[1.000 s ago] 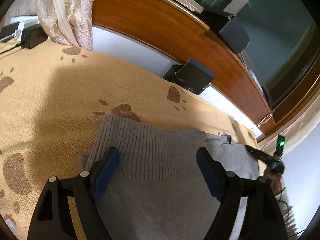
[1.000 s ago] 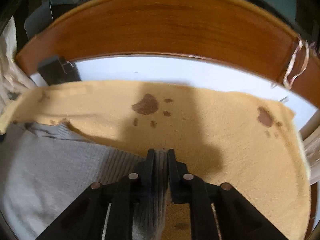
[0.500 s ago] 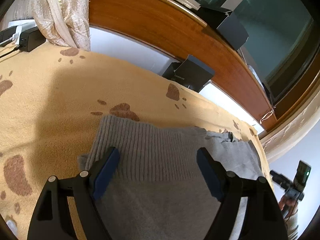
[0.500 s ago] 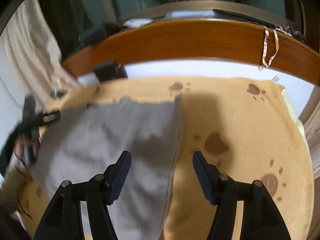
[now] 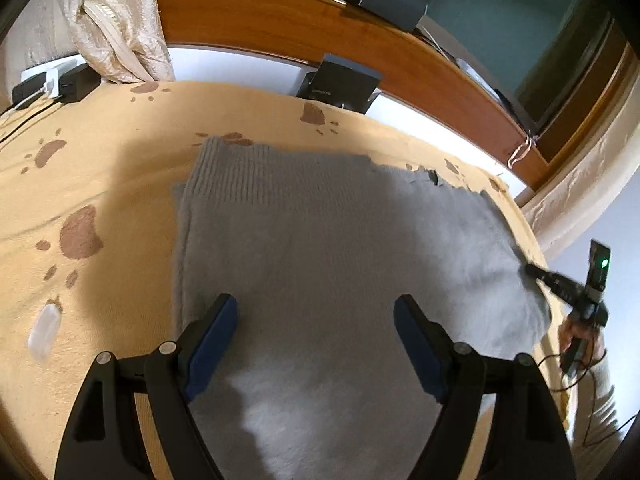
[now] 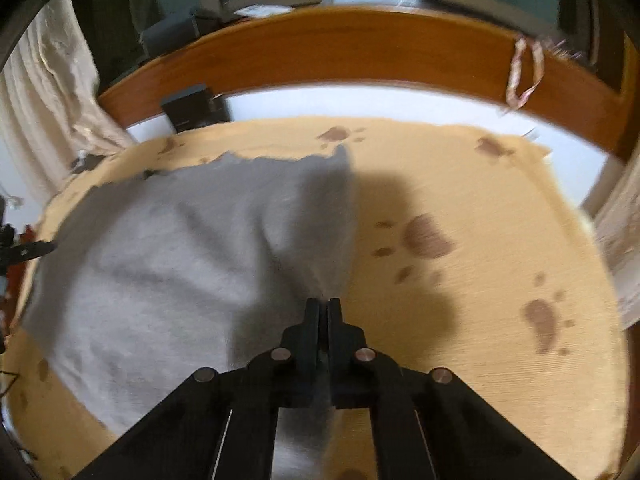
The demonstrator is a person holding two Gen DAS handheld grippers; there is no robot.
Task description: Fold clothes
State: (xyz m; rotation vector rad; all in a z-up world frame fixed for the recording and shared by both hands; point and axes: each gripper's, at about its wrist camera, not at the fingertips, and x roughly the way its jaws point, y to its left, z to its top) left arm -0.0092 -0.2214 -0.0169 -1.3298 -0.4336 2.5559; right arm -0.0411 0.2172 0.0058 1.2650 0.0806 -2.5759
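A grey ribbed knit sweater (image 6: 192,264) is pinched at its lower-centre edge by the right gripper (image 6: 323,304); the left gripper (image 5: 316,316) is held spread above it. A fold across is judged next.

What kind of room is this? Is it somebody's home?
Most likely a home bedroom. A grey sweater lies on a tan paw-print blanket that looks like bedding, a curved wooden board runs behind it, and cream curtains hang by a window.

Bare blanket (image 6: 460,184) lies open right of the sweater (image 6: 180,248); at the far edge the headboard (image 6: 360,56) and a black box (image 6: 196,108) block passage.
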